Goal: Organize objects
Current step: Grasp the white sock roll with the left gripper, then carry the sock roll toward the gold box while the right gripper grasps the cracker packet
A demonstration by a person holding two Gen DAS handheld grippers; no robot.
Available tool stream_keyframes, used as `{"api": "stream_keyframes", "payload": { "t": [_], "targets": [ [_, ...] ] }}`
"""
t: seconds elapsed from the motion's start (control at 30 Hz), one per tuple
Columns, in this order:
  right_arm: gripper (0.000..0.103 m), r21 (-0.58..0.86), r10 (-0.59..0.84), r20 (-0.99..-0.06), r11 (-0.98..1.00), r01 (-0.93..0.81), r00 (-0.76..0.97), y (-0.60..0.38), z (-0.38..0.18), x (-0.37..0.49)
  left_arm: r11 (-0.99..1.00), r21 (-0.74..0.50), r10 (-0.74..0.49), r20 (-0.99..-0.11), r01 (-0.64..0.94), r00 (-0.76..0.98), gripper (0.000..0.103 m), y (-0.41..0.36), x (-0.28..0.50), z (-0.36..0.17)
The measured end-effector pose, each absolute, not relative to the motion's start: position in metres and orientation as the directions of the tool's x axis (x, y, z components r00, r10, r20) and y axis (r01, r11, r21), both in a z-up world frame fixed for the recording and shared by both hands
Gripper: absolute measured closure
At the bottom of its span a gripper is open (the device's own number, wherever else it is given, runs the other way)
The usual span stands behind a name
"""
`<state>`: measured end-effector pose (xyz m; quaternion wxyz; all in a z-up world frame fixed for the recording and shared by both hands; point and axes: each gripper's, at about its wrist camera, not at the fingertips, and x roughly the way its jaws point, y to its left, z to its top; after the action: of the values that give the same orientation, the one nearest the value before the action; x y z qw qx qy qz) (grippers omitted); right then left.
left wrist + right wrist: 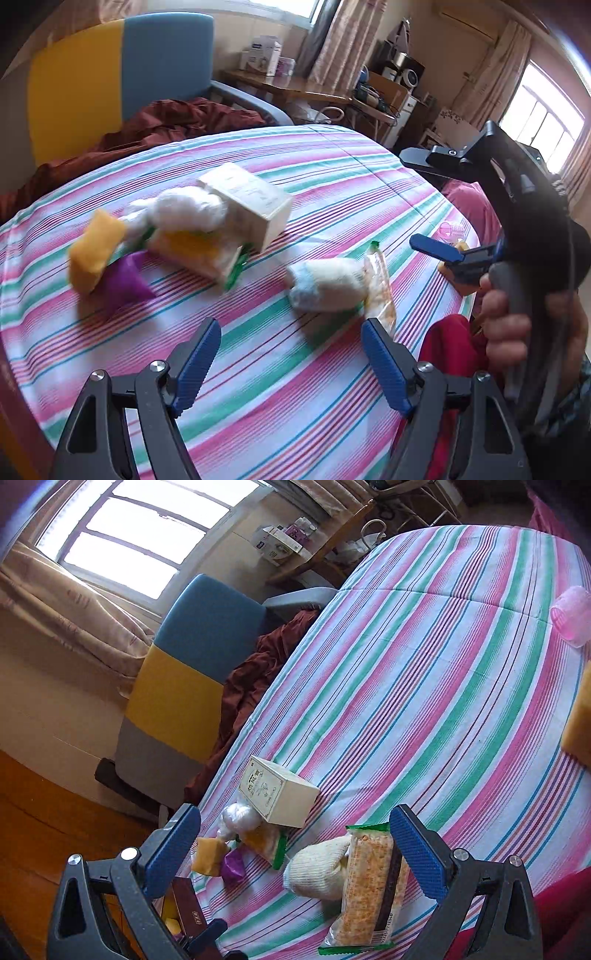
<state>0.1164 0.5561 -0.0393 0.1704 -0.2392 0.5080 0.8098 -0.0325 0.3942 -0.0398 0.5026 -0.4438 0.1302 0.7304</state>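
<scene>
On the striped bedspread (332, 173) lies a loose heap: a cream box (255, 199), a white plastic bundle (188, 208), a yellow sponge (94, 251), a purple piece (123, 280) and a green-edged packet (199, 254). Nearer lie a white knitted roll (325, 284) and a clear snack pack (378, 284). My left gripper (291, 328) is open and empty, just short of the roll. My right gripper (295, 810) is also open, above the snack pack (369, 882) and knitted roll (317, 867), with the cream box (277, 794) beyond. Its pads touch nothing.
A pink cup (570, 614) lies far out on the bedspread, and a yellow block (580, 720) shows at the right edge. A blue and yellow chair (122, 77) with dark red cloth (166, 125) stands beside the bed. A cluttered wooden desk (295, 88) is behind.
</scene>
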Motion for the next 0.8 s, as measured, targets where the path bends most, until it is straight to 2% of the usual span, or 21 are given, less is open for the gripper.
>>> {"api": "stream_keyframes", "payload": {
  "t": [0.43, 0.47, 0.5, 0.6, 0.8],
  "targets": [
    [0.0, 0.765, 0.024, -0.53, -0.416, -0.491, -0.848, 0.558, -0.041, 0.118, -0.449, -0.321, 0.589, -0.808, -0.834, -0.006, 0.018, 0.48, -0.05, -0.077],
    [0.0, 0.765, 0.026, -0.531, -0.416, -0.492, -0.847, 0.559, -0.041, 0.118, -0.447, -0.335, 0.585, -0.811, -0.829, 0.013, 0.022, 0.483, -0.051, -0.083],
    [0.0, 0.765, 0.026, -0.531, -0.415, -0.492, -0.847, 0.559, -0.041, 0.118, -0.449, -0.357, 0.585, -0.811, -0.819, 0.033, 0.034, 0.482, -0.053, -0.089],
    [0.0, 0.76, 0.028, -0.537, -0.418, -0.498, -0.843, 0.559, -0.041, 0.118, -0.437, -0.409, 0.624, -0.779, -0.801, 0.058, 0.037, 0.462, -0.057, -0.094],
    [0.0, 0.728, 0.032, -0.575, -0.437, -0.529, -0.818, 0.557, -0.042, 0.113, -0.525, -0.379, 0.628, -0.776, -0.762, -0.047, 0.037, 0.392, -0.065, -0.089]
  ]
}}
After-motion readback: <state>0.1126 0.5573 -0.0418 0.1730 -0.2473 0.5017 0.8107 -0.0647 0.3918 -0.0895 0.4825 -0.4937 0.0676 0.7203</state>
